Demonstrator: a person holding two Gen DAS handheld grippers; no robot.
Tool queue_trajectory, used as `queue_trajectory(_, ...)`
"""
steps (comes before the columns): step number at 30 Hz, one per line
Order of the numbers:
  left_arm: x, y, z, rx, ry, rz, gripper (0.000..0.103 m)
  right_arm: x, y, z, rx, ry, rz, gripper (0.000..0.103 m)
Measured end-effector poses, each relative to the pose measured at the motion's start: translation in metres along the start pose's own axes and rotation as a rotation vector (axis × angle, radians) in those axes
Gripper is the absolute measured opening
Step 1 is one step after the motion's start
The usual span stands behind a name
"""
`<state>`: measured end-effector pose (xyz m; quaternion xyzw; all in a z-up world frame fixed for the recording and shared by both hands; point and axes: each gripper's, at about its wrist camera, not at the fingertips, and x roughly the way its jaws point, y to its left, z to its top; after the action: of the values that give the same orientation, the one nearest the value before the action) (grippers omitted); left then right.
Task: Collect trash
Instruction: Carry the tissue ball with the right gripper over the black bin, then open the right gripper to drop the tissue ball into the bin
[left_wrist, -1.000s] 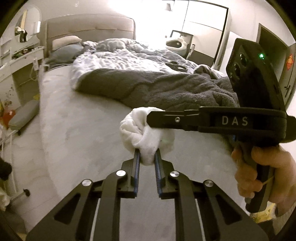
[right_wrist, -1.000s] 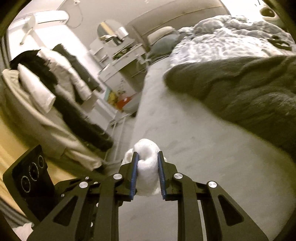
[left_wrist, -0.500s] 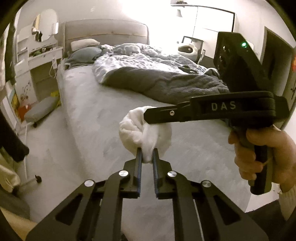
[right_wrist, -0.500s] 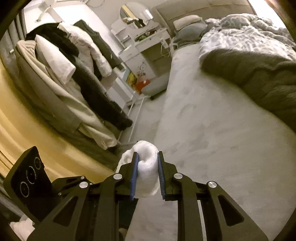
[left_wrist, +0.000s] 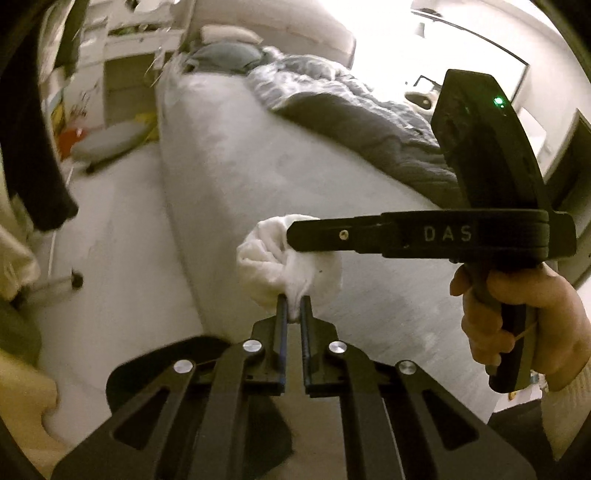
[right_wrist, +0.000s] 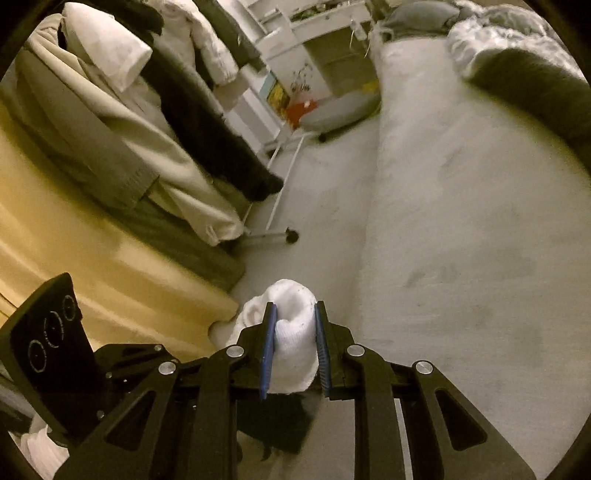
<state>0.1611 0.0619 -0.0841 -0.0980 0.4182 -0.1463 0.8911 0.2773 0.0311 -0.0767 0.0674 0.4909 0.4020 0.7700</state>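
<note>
Both tongs clamp one white cloth wad (left_wrist: 291, 264): left tongs (left_wrist: 293, 314) pinch its near edge, right tongs (right_wrist: 293, 332) grip its bulk. The wad hangs over the bed (left_wrist: 229, 155) edge, floor (right_wrist: 325, 192) to the left; no bin visible.

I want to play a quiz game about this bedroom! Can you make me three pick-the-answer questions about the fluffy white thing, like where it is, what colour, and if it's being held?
1. Where is the white bundle?
A. Lying on the pillow
B. Held up above the edge of the bed
C. Under the grey blanket

2. What colour are the pads on the fingers of the right hand-held gripper?
A. Blue
B. Red
C. Green

3. How many hand-held grippers are shut on the bundle?
A. None
B. One
C. Two

Answers:
1. B, it hangs between the fingers with the bed edge and floor behind it.
2. A, blue strips line both fingers in the right wrist view.
3. C, the left hand-held gripper pinches its lower part and the right one clamps its upper part.
</note>
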Motion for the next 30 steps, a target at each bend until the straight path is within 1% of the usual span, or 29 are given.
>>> queue_trajectory(4,-0.002,0.019,-0.009,-0.031,0.042,0.021,0.007,0.030,0.015,-0.001,-0.022,0.065,-0.010,0.020)
queue_trajectory(9,-0.006,0.041,-0.022,-0.074,0.089,0.040,0.007,0.058,0.029,-0.003,-0.037,0.124,-0.016,0.020)
queue_trajectory(15,-0.004,0.067,-0.040,-0.137,0.153,0.045,0.007,0.093,0.043,-0.011,-0.055,0.215,-0.038,0.020)
queue_trajectory(20,0.003,0.082,-0.054,-0.163,0.211,0.057,0.007,0.121,0.046,-0.023,-0.049,0.293,-0.055,0.020)
queue_trajectory(25,0.006,0.093,-0.064,-0.183,0.250,0.054,0.007,0.137,0.044,-0.031,-0.023,0.344,-0.053,0.020)
queue_trajectory(30,0.015,0.101,-0.078,-0.205,0.313,0.047,0.007,0.155,0.041,-0.044,-0.010,0.413,-0.089,0.023)
